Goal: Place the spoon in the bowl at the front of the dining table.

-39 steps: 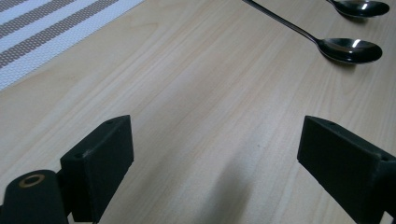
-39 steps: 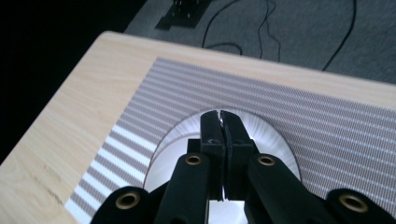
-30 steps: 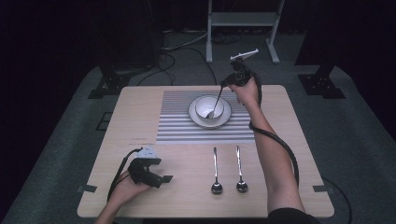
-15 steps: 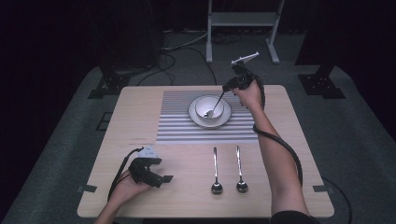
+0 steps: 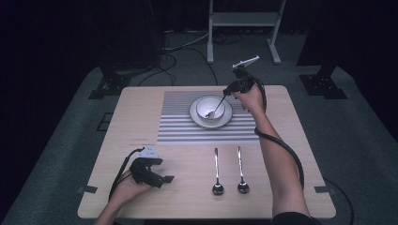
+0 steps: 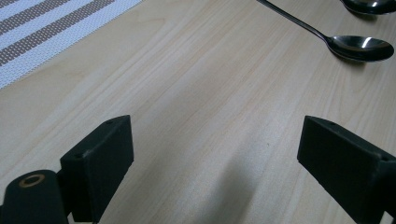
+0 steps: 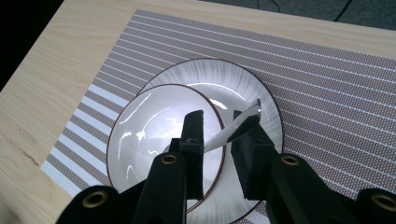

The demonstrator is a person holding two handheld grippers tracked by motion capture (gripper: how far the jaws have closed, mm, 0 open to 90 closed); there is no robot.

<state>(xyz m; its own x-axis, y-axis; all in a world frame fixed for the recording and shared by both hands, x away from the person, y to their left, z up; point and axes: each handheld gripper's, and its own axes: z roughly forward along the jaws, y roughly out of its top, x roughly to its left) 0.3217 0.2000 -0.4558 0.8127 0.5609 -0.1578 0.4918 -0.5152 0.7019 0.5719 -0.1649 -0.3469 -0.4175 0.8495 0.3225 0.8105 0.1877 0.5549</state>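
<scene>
A white bowl stands on a white plate on the striped placemat. A metal spoon leans in the bowl, its handle pointing up toward my right gripper. In the right gripper view the spoon handle crosses the gap of the right gripper, whose jaws have just been opening; it leans on the right-hand jaw and is not pinched. My left gripper rests at the table's front left. Its jaws stand wide open over bare wood, as the left gripper shows in its own view.
Two more spoons lie side by side near the front edge, bowls toward the person. One of these spoons lies ahead of the left gripper. A metal stand and cables sit on the floor beyond the table.
The right gripper's jaws have parted from the spoon handle, and the spoon has tipped lower in the bowl. The right hand has hardly moved. The left gripper has stayed put.
</scene>
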